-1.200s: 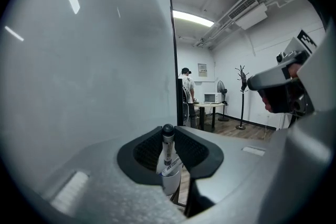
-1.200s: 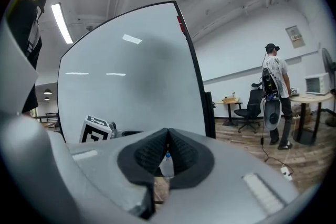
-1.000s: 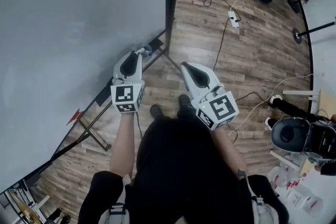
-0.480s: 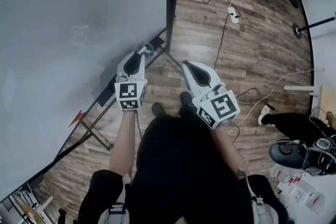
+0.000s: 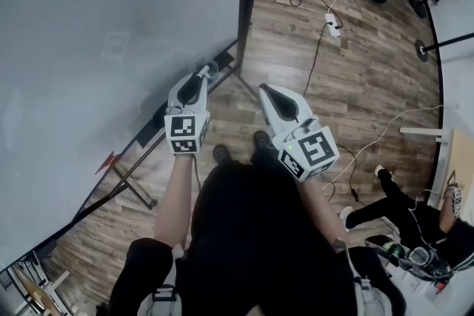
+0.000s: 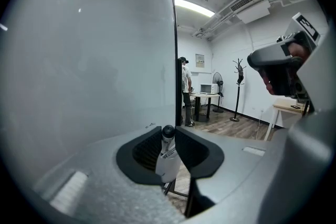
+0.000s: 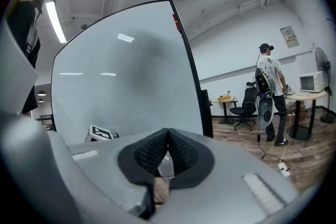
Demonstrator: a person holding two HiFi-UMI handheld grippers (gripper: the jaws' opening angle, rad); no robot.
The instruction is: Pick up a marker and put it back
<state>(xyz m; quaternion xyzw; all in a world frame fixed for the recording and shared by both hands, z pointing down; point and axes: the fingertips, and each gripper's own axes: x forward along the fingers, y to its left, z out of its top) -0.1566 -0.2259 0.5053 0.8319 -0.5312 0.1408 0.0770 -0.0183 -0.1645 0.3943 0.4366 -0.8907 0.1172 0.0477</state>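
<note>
The marker (image 6: 167, 157) stands pinched between the pads of the left hand-held gripper (image 6: 168, 139), whose jaws have just eased apart a little, close by the ledge (image 5: 222, 58) at the foot of the whiteboard (image 5: 111, 33). It would be best to lay the barrel flat along the ledge before spreading the jaws fully. Then back straight out so it cannot roll off. The right hand-held gripper (image 7: 167, 136) hangs alongside, pressed together and empty.

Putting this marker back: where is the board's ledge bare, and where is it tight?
The ledge looks bare from the left hand-held gripper, which holds the marker, down to a small red item. It is tight by the right post and stand leg. The wood floor right of the board is open, apart from a power strip cable.
</note>
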